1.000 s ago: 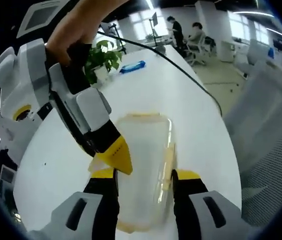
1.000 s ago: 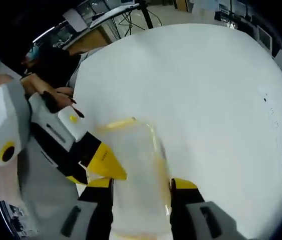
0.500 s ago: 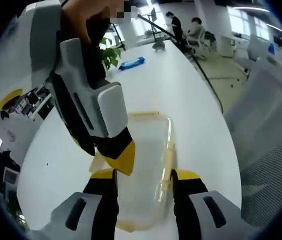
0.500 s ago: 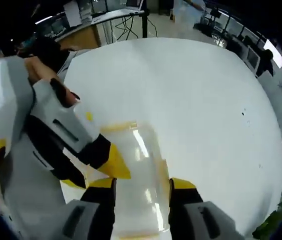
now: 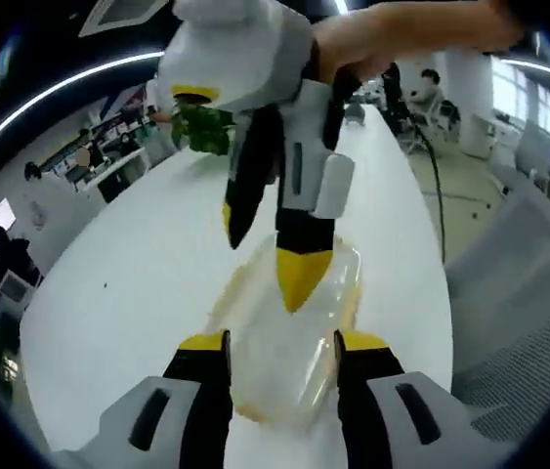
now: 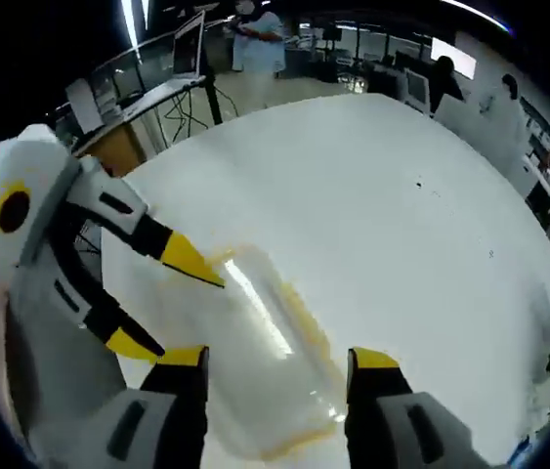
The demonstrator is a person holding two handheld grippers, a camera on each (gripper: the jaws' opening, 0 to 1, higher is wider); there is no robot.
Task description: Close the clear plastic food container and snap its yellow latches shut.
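The clear plastic container (image 5: 289,366) with yellow edging lies flat on the white table (image 5: 128,283). My left gripper (image 5: 281,342) is open, one jaw on each side of its near end. My right gripper (image 5: 265,274), held by a hand, comes down from above with its fingers apart and one yellow fingertip (image 5: 297,278) over the lid. In the right gripper view the container (image 6: 265,381) sits between the open jaws of my right gripper (image 6: 276,359). There the left gripper (image 6: 191,318) reaches in from the left with its fingers spread at the container's edge. A yellow latch strip (image 6: 299,308) runs along one side; whether it is snapped down I cannot tell.
A potted plant (image 5: 201,127) stands at the table's far end. A black cable (image 5: 438,195) trails along the table's right edge, beside a grey mesh chair (image 5: 528,322). Desks and people fill the office behind. Bare table surface (image 6: 382,215) stretches beyond the container.
Both cameras have swung. My right gripper has turned more upright above the container, and its own jaws stand a little wider apart. The container has stayed on the table.
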